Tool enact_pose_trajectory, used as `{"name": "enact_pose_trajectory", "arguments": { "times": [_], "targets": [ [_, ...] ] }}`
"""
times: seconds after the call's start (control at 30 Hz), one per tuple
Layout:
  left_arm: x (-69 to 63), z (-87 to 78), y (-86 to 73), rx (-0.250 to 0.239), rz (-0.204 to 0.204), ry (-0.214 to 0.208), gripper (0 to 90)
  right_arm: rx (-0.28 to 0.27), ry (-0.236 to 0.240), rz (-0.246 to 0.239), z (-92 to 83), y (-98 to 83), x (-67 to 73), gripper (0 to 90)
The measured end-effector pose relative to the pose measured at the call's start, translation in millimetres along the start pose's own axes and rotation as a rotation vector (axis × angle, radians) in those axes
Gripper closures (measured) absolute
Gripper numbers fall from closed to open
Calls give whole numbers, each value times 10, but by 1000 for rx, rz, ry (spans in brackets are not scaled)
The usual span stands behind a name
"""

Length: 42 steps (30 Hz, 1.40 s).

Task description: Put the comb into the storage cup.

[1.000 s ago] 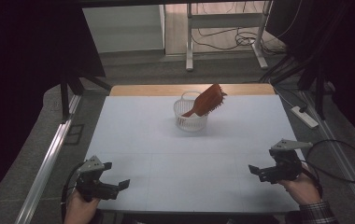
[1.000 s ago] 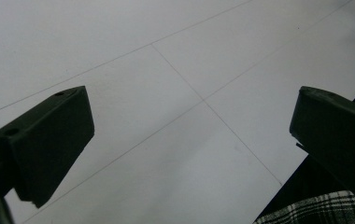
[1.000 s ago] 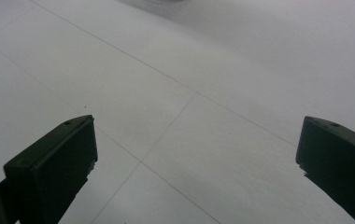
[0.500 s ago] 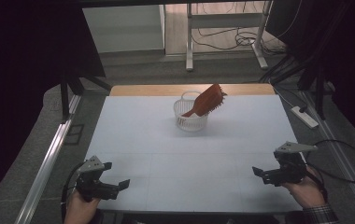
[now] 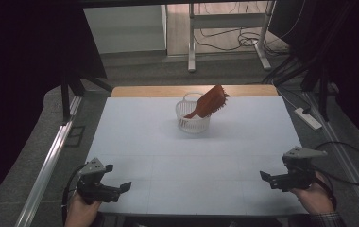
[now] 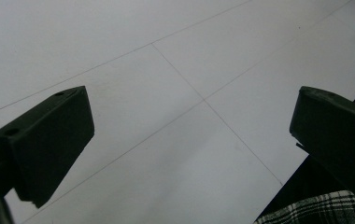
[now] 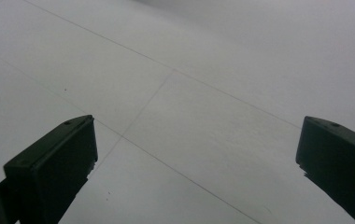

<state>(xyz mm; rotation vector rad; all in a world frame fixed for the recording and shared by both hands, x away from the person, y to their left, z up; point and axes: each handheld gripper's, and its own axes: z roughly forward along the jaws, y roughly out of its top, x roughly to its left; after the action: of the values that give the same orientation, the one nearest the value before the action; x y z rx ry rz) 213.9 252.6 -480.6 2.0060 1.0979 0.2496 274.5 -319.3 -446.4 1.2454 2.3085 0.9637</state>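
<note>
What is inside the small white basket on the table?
A reddish-brown brush stands tilted in the white plastic basket, its head above the rim. Its lower end is hidden.

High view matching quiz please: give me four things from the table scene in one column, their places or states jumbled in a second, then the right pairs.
Things:
1. white basket
2. reddish-brown brush
3. left gripper
4. right gripper

Places or states:
A. near right corner of the table, jaws open
B. leaning out of the basket
C. far middle of the table
D. near left corner, jaws open

Pairs: 1-C, 2-B, 3-D, 4-A
</note>
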Motion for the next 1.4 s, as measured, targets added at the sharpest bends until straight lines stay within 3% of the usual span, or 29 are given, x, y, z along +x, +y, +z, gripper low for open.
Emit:
{"name": "enact_pose_trajectory", "arguments": {
  "times": [0.73, 1.4],
  "targets": [
    [-5, -1, 0, 0, 0, 2, 0, 18, -41, 38, -99, -198, -70, 0],
    [-12, -1, 1, 1, 4, 5, 0, 43, -74, 54, -155, -267, -69, 0]
  ]
}}
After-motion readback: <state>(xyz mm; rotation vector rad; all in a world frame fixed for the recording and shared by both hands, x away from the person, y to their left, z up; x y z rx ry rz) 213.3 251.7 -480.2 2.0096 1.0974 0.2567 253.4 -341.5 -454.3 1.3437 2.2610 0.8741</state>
